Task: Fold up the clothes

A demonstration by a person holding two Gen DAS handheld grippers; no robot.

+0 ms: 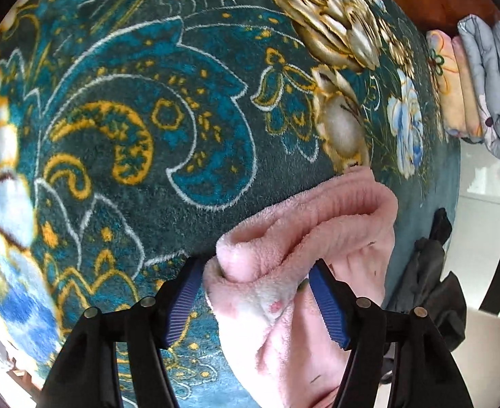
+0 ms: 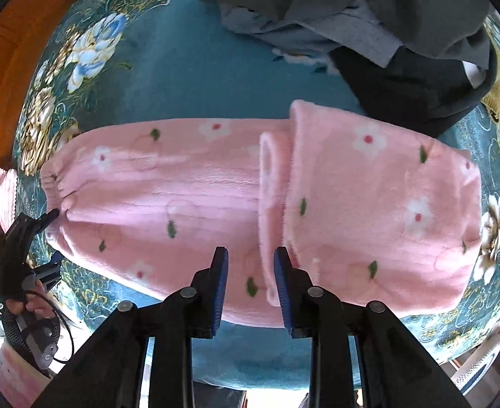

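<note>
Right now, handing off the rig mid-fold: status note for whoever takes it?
Left gripper: jaws open around the bunched elastic waistband end of the pink fleece pants, not clamped.
Right gripper: open, at the near edge of the pants by the folded-over cuff end, holding nothing.
Pants lie across the teal floral blanket. Leg end already folded over the middle.
Left: the fold from the waistband end, then the unfolded grey and dark clothes pile behind.
</note>
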